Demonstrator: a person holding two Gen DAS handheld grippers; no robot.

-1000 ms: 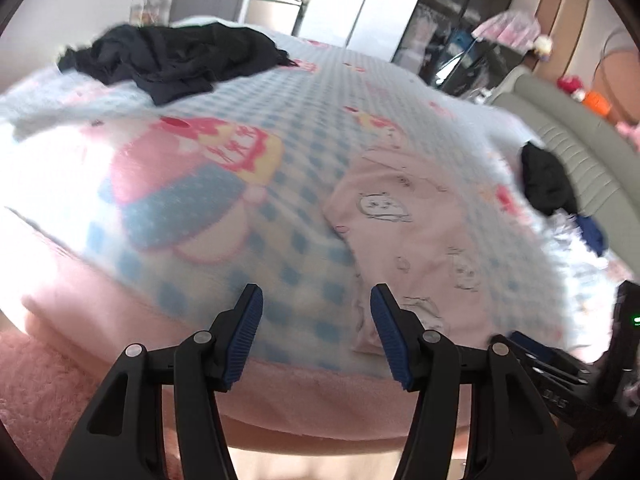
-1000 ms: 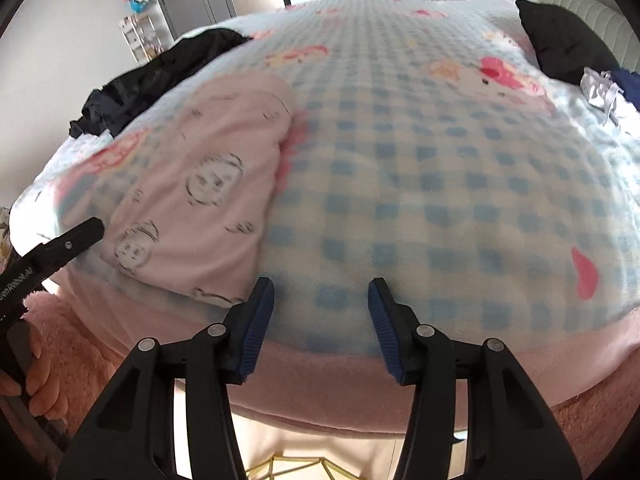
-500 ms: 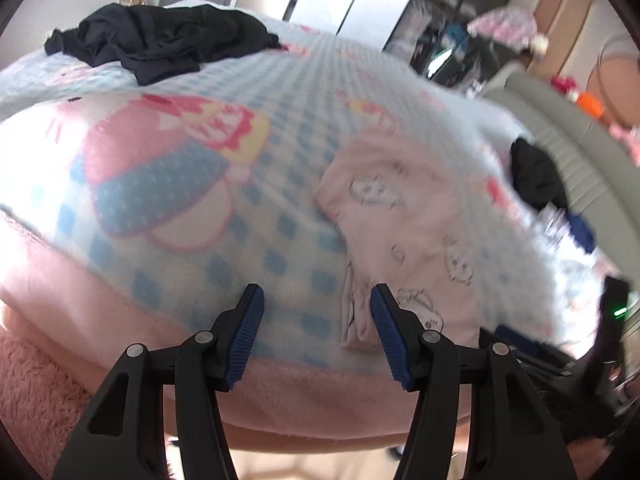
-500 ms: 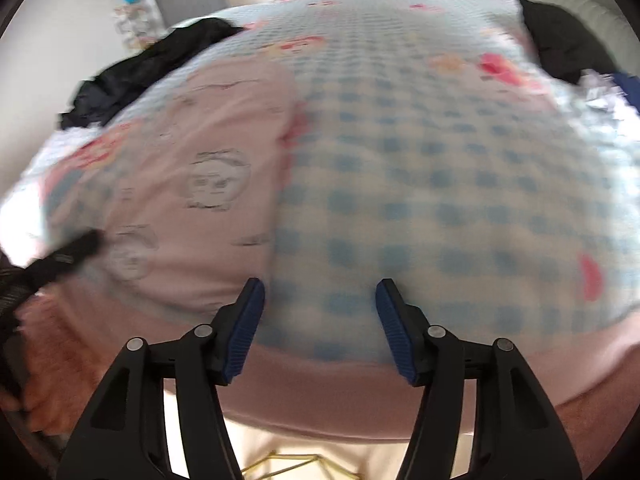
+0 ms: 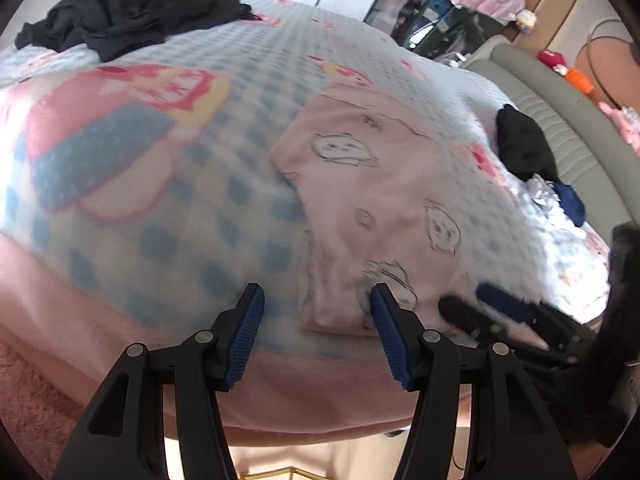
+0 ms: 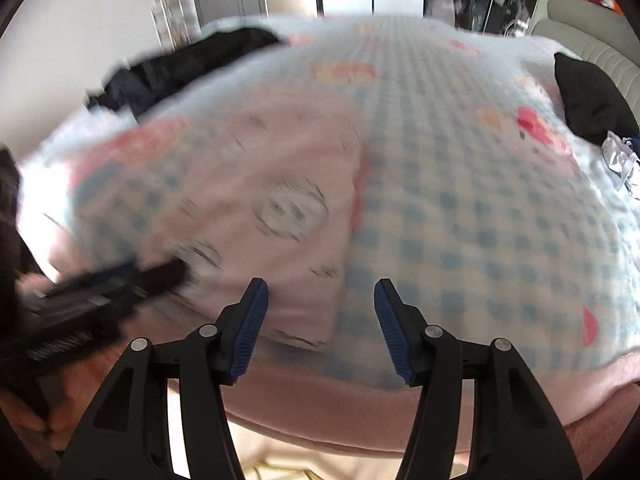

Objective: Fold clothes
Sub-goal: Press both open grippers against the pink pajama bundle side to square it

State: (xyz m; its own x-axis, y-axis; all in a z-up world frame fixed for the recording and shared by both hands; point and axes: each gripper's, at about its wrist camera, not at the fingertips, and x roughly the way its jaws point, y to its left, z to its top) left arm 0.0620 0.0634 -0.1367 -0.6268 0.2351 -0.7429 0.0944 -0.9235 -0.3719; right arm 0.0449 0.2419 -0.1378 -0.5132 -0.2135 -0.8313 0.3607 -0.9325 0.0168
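Note:
A pale pink garment (image 5: pixel 372 200) printed with cat faces lies folded in a long strip near the bed's front edge, also the pink garment (image 6: pixel 280 216) in the right wrist view. My left gripper (image 5: pixel 316 316) is open, its jaws straddling the garment's near left corner just above the blanket. My right gripper (image 6: pixel 320 312) is open too, framing the garment's near right corner. The right gripper (image 5: pixel 492 312) shows blurred at the lower right of the left wrist view, and the left gripper (image 6: pixel 120 280) shows blurred at the left of the right wrist view. Nothing is held.
The bed carries a blue-checked cartoon blanket (image 5: pixel 168 184) with a pink border. A heap of black clothes (image 5: pixel 128 16) lies at the far left, a black item (image 5: pixel 524 144) and small blue and white pieces (image 5: pixel 568 200) at the right by a grey padded headboard (image 5: pixel 560 92). Wardrobes stand behind.
Both grippers have moved in toward the pink garment's near end from either side. The garment now sits between their jaws. Both stay open.

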